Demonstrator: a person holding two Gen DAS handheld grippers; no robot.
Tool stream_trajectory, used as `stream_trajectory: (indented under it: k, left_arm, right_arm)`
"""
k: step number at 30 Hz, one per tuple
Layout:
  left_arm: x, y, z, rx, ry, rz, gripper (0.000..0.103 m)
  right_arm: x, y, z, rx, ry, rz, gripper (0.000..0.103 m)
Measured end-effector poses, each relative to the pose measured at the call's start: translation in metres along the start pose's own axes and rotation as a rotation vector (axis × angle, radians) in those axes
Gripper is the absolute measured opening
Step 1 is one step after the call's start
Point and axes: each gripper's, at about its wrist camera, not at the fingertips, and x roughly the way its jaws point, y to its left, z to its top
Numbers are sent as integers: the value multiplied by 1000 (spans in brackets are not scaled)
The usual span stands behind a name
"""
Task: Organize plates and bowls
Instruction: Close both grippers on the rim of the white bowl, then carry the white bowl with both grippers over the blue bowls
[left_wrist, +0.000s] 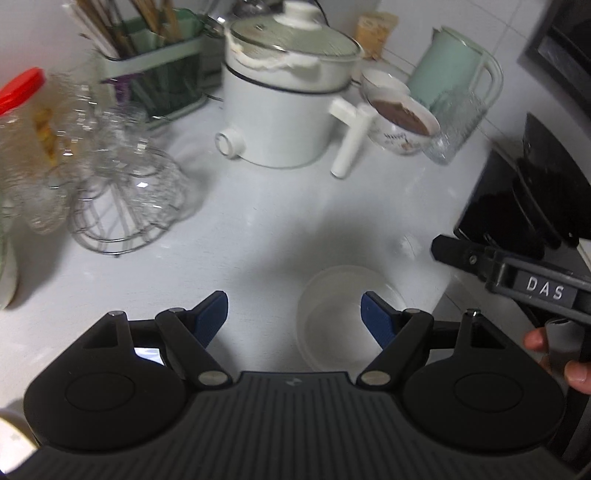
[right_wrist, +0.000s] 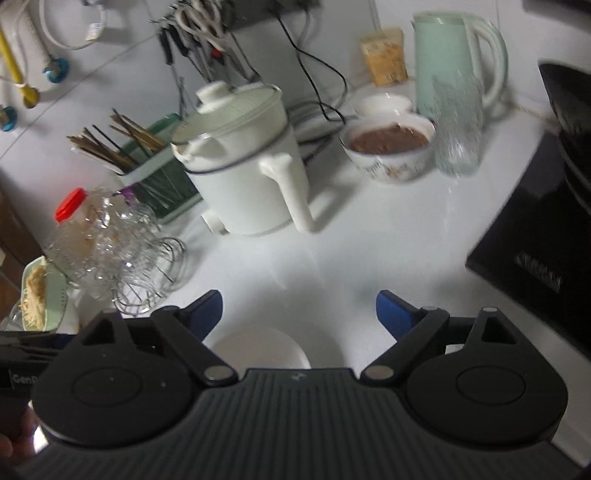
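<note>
Both the left gripper (left_wrist: 294, 314) and right gripper (right_wrist: 300, 314) have fingers spread wide, holding nothing. A white bowl (left_wrist: 332, 317), seemingly empty, sits on the worktop (left_wrist: 277, 229) beneath them.

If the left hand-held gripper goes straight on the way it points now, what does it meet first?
Probably the bare white countertop; nothing stands between its open blue pads. The shallow white bowl lies off-line by the right-side pad; depth is uncertain.

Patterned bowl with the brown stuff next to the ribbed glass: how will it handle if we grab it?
The patterned bowl looks ceramic, so probably rigid, fragile, with a slick glaze. The brown contents sit near the rim: likely heavyish, and may spill if tilted. It stands tight against the ribbed glass and a smaller bowl, so a push could knock them.
</note>
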Motion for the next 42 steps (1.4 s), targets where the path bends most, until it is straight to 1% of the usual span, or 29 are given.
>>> stream_trajectory:
  k: [4,6,7,8,9,11,13,15,16,18,20,21,22,24,26,29,32,37,42]
  left_arm:
    - [22,-5,0,-9,40,-42,82]
    - [31,-7,-2,-19,59,-37,81]
    - [35,-8,-3,-18,64,-36,81]
    - [38,-8,-4,-17,71,-35,81]
    - [41,-9,-5,-17,77,-33,81]
    - [45,-10,-8,-7,82,-11,79]
    - [50,-10,-11,2,85,16,74]
    - [55,-9,-13,0,100,26,67]
    - [57,-8,-14,0,105,30,66]
    - [61,-8,-16,-6,106,35,59]
    - [64,-5,-18,-30,114,33,51]
    - [66,-4,-19,-45,121,27,46]
    - [68,-3,-20,-55,124,23,43]
    - [70,-1,-22,-74,132,15,34]
    - [70,0,-23,-90,132,4,28]
    - [69,-1,-25,-82,130,12,27]
    - [68,0,-26,-97,132,7,26]
    - [64,2,-29,-118,142,4,26]
    - [53,8,-32,-152,153,-14,26]
  right_arm:
    - [13,-14,-13,40,47,19,91]
    - [19,-17,-19,37,69,20,86]
    - [21,-17,-22,36,83,27,80]
    - [24,-18,-25,36,99,36,77]
    - [28,-19,-28,40,114,46,76]
    - [32,-18,-34,42,138,54,68]
    - [37,-15,-37,34,154,71,61]
    - [41,-13,-40,33,162,87,57]
    - [43,-12,-41,28,167,93,53]
    - [46,-9,-42,19,178,96,46]
    - [50,-9,-43,17,193,100,36]
    - [51,-9,-43,15,201,98,33]
    - [53,-8,-43,11,208,95,29]
    - [57,-8,-44,6,223,95,24]
    - [59,-9,-45,7,236,104,19]
    - [59,-9,-46,1,245,114,14]
    - [60,-10,-47,11,261,118,11]
    - [60,-11,-47,16,287,128,11]
    - [51,-5,-44,-1,292,137,11]
